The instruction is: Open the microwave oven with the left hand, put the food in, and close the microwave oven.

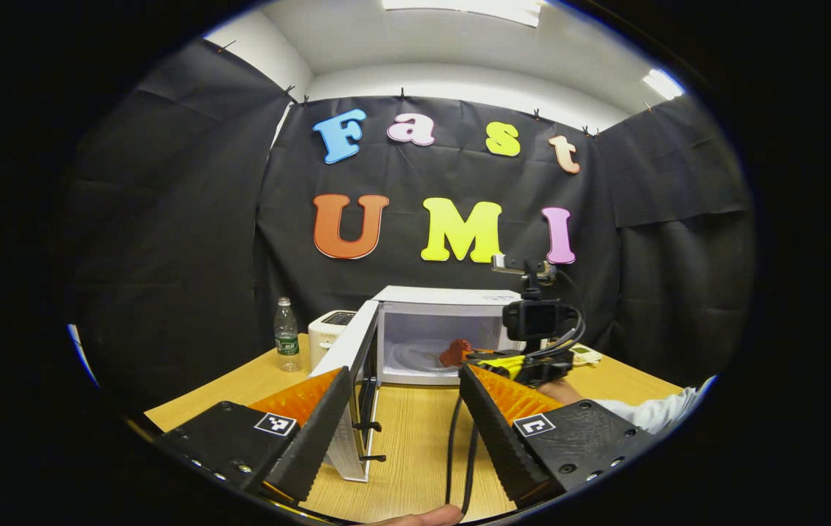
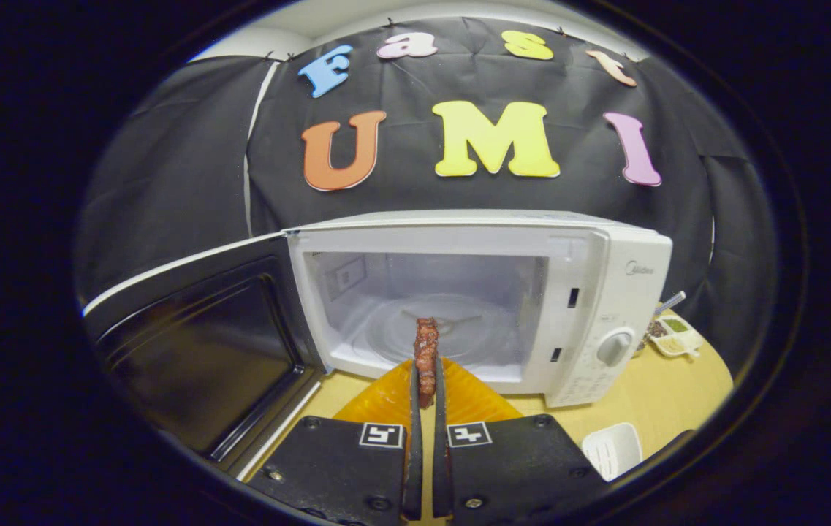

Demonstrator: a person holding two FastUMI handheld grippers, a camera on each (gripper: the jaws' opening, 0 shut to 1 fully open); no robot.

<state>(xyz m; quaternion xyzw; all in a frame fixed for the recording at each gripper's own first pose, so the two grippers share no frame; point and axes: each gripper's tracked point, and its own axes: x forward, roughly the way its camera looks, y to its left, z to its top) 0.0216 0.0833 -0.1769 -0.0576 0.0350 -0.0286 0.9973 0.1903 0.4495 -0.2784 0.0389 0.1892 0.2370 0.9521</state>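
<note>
Left gripper view: farther back, facing microwave (image 1: 444, 332) front. Right gripper view: close to its open cavity. Both share the microwave.

A pale wooden counter (image 1: 415, 431) carries everything here. Toward its back stands a white microwave (image 1: 444, 332), its door (image 1: 346, 380) swung wide open to the left. Just left of the microwave sits a small white toaster (image 1: 329, 330), and left of that an upright clear water bottle (image 1: 286, 336). On the counter to the right of the microwave lies a small white tray (image 2: 673, 337) holding bits of food, and nearer the front a white slotted dish (image 2: 611, 447).
</note>
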